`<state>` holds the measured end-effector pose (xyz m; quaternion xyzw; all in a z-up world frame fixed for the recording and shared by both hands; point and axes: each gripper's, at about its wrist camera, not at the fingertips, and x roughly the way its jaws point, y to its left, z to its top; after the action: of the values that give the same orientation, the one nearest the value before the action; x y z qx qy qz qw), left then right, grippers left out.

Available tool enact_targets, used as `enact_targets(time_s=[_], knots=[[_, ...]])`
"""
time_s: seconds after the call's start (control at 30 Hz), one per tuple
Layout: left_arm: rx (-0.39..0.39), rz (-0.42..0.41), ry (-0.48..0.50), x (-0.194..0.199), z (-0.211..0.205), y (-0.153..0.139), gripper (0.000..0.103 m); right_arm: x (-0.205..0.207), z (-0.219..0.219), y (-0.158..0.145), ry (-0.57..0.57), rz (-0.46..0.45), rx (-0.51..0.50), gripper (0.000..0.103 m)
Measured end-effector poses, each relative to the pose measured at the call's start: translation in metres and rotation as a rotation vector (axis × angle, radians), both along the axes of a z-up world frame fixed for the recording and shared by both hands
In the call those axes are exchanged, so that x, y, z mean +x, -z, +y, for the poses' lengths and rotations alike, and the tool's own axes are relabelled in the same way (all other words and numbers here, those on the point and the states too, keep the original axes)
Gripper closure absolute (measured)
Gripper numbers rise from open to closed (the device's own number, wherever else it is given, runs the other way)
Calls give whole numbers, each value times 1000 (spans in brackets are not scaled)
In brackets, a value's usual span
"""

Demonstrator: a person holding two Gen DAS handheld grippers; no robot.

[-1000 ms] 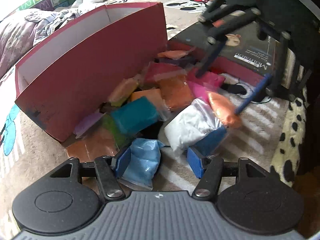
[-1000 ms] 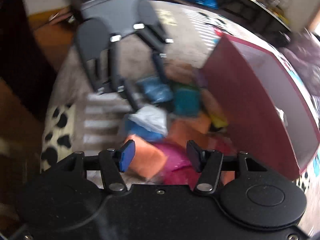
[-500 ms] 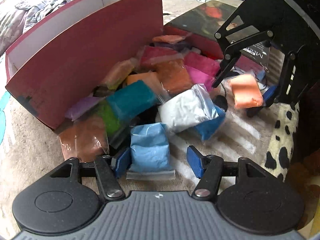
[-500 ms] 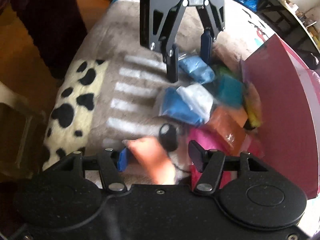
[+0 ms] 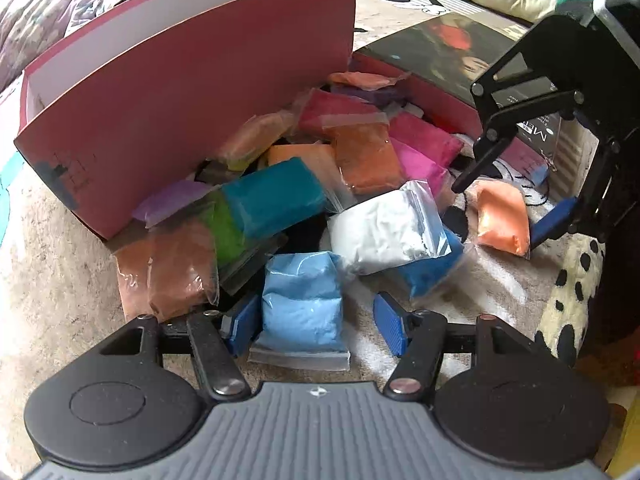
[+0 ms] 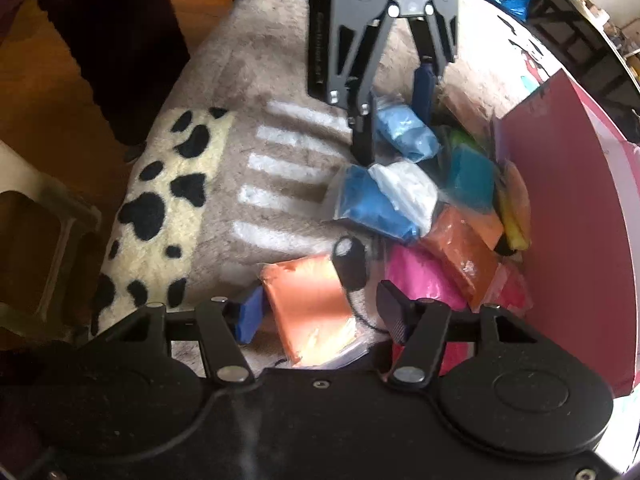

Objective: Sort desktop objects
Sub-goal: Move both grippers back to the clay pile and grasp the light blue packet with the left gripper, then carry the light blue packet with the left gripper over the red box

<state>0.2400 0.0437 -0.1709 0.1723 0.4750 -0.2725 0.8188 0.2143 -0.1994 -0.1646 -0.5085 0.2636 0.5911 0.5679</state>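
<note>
Straddling bags beside the red box, our left gripper gapes around light blue; our right gripper gapes around orange.

Lettering on the dark flat box is partly covered by the right gripper and too small to be read. The lower bags in the pile are overlapped, contents undetermined. The red box is cut off at the right wrist view's edge.

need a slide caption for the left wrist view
Open left hand-held gripper straddles a light blue bag beside a red box.
</note>
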Motion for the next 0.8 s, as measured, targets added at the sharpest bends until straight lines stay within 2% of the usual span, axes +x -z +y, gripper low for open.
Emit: enact_targets(time_s=[0.13, 0.2, 0.4, 0.8], knots=[[-2, -2, -6, 1, -1, 1, 41, 6, -1, 4, 22, 42, 12, 46], [-2, -7, -5, -1, 0, 0, 43, 11, -2, 3, 47, 91, 20, 61], [-1, -18, -3, -4, 2, -5, 62, 21, -4, -1, 116, 177, 37, 63], [-1, -84, -10, -12, 8, -30, 64, 34, 2, -19, 227, 207, 118, 63]])
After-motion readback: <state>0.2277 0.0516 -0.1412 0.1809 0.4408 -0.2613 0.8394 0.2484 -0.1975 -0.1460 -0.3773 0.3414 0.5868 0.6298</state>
